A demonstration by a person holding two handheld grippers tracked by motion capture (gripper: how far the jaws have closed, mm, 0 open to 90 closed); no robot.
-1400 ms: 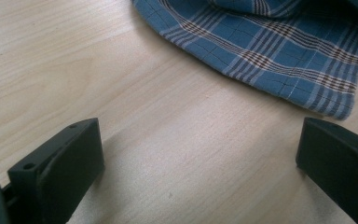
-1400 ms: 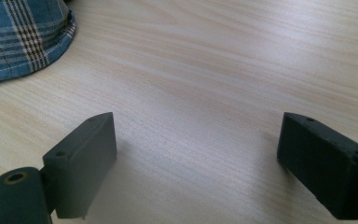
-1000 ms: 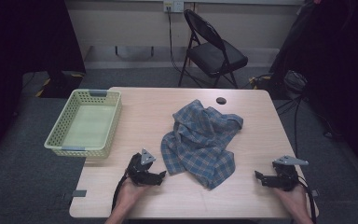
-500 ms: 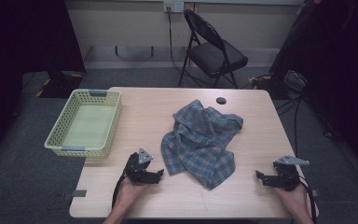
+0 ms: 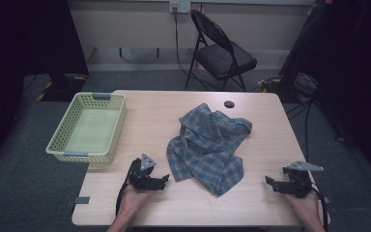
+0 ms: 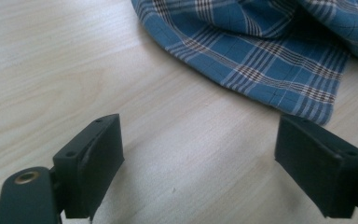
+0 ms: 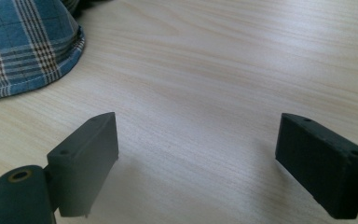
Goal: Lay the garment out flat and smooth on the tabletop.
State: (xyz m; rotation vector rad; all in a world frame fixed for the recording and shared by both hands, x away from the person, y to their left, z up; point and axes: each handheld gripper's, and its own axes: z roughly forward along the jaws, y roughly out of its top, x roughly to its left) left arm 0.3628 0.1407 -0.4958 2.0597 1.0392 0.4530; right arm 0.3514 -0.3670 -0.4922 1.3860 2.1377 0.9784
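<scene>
Little has shifted since the earlier frames: both grippers stay low at the near edge of the counter, the cloth unmoved. At far left sits a green basket. Next, the left gripper rests with jaws spread wide, just beside the rumpled blue plaid cloth at centre. Well apart at right, the right gripper is likewise spread, empty.
</scene>
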